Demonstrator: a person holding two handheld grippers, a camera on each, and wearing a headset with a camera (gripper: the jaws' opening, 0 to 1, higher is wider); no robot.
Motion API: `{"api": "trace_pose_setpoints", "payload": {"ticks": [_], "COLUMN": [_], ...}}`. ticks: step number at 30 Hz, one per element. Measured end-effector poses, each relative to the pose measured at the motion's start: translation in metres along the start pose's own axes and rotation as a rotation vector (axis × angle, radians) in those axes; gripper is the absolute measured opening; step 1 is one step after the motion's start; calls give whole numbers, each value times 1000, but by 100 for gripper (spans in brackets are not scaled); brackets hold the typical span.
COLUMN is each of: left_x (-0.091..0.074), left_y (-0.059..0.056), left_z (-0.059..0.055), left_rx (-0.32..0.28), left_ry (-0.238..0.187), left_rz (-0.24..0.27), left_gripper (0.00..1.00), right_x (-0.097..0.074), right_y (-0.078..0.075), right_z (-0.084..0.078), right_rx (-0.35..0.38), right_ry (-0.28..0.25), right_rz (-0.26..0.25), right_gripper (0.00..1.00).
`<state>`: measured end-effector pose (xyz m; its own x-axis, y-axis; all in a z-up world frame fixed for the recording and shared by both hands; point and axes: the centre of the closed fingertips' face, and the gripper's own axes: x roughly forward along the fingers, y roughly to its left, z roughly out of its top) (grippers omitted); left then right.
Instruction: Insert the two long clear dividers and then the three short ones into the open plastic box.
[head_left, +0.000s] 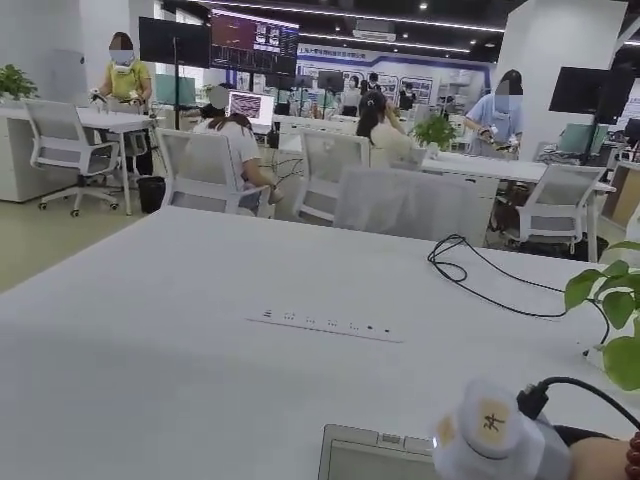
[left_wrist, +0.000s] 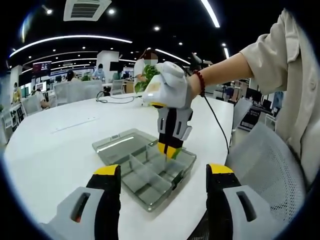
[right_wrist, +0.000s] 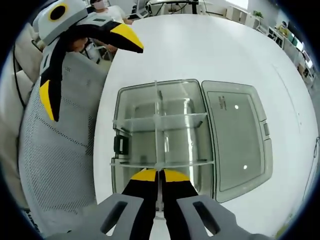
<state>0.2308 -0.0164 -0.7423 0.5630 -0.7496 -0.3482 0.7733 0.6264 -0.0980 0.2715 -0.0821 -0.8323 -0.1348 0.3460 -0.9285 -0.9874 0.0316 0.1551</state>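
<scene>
The clear plastic box (right_wrist: 200, 102) lies open on the white table, its lid (right_wrist: 237, 140) flat beside it. My right gripper (right_wrist: 159, 176) is shut on the near end of a clear divider (right_wrist: 156, 107) that stands upright in the box. Two other clear dividers (right_wrist: 182, 120) cross it. In the left gripper view the right gripper (left_wrist: 170, 147) points down into the box (left_wrist: 150, 192). My left gripper (left_wrist: 164, 172) is open and holds nothing, hovering short of the box. In the head view the right gripper's back (head_left: 490, 430) and a corner of the lid (head_left: 375, 450) sit at the bottom.
A black cable (head_left: 480, 280) loops across the table's far right, beside a green plant (head_left: 610, 300). A mesh chair (right_wrist: 55, 150) stands against the table edge by the box. Chairs, desks and several people are beyond the table.
</scene>
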Motion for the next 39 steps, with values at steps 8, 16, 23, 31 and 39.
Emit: {"api": "trace_pose_setpoints", "payload": {"ticks": [8, 16, 23, 31, 39], "left_x": [0, -3, -11, -28, -43], "left_y": [2, 6, 13, 21, 25], "left_z": [0, 6, 16, 25, 17], "left_rx": [-7, -30, -52, -53, -43], "left_ry": [0, -12, -27, -30, 19], "left_rz": [11, 29, 44, 74, 120], "left_gripper": [70, 71, 74, 80, 84], "right_x": [0, -7, -24, -49, -75], "right_y": [0, 0, 9, 22, 38], "right_z": [0, 1, 5, 5, 10], "right_rx": [-2, 47, 73, 124, 249], "right_ry": [-31, -101, -182, -328, -512], "right_rz": [-23, -45, -77, -187, -298], "right_gripper": [5, 14, 28, 46, 67]}}
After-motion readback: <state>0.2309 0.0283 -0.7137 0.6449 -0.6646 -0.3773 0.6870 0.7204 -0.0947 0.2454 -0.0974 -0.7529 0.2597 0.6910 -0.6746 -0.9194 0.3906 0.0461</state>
